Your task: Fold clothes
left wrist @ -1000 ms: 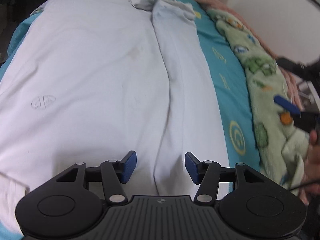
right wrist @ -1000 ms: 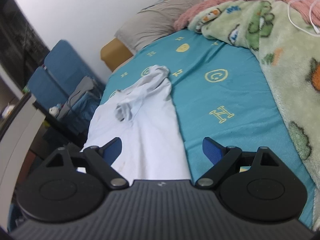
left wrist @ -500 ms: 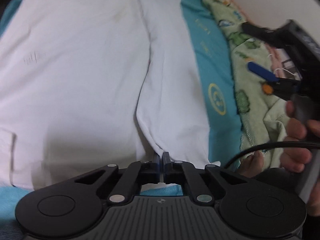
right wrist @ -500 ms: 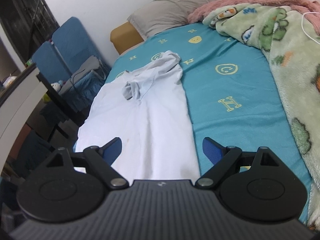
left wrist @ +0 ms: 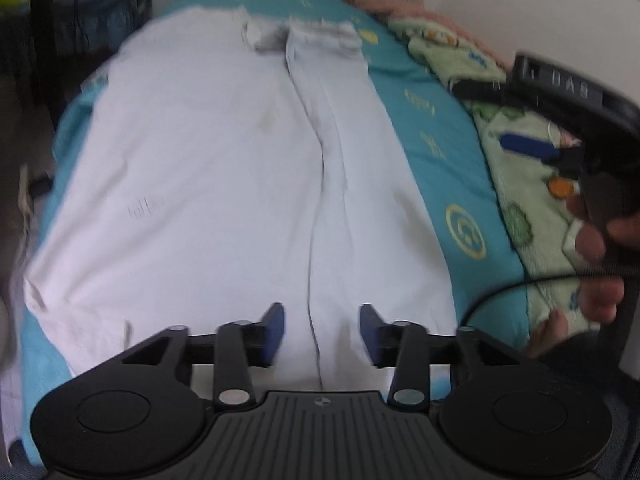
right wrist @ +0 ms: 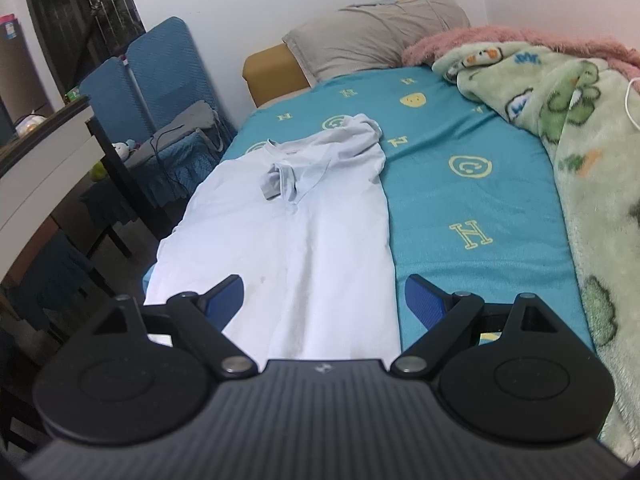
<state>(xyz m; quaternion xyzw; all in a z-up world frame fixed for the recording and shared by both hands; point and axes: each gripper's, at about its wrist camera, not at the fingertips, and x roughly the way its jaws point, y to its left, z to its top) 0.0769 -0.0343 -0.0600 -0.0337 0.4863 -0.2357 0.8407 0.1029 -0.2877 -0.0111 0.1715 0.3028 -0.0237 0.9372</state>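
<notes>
Left gripper [left wrist: 322, 330]: blue-padded jaws apart, nothing between them — it hangs just above the near hem of the shirt, straddling the long fold edge.
Right gripper [right wrist: 323, 298]: jaws spread wide and empty, raised over the near end of the bed; in the left wrist view it shows at the right edge [left wrist: 528, 146], held by a hand [left wrist: 596, 264] with a cable trailing from it.
White T-shirt [right wrist: 296, 236]: lies lengthwise on the left half of the bed, collar toward the pillow, hem toward the cameras; its right side is folded inward, so a straight fold edge [left wrist: 316, 216] runs from collar to hem.
Sleeve [right wrist: 276, 178]: a small rumpled bunch lying on top of the shirt near the collar.
Marks on shirt: a faint stain [right wrist: 263, 279] near the hem; a small printed emblem [left wrist: 145, 207], blurred.
Bed sheet [right wrist: 460, 200]: teal with yellow smiley faces and H letters, bare to the right of the shirt.
Green blanket [right wrist: 592, 168]: fleecy, cartoon-patterned, heaped along the right edge of the bed — well apart from the shirt.
Pillow [right wrist: 376, 36]: grey, at the head of the bed against the wall.
Blue chairs [right wrist: 156, 76]: beside the bed on the left, draped with cloth.
</notes>
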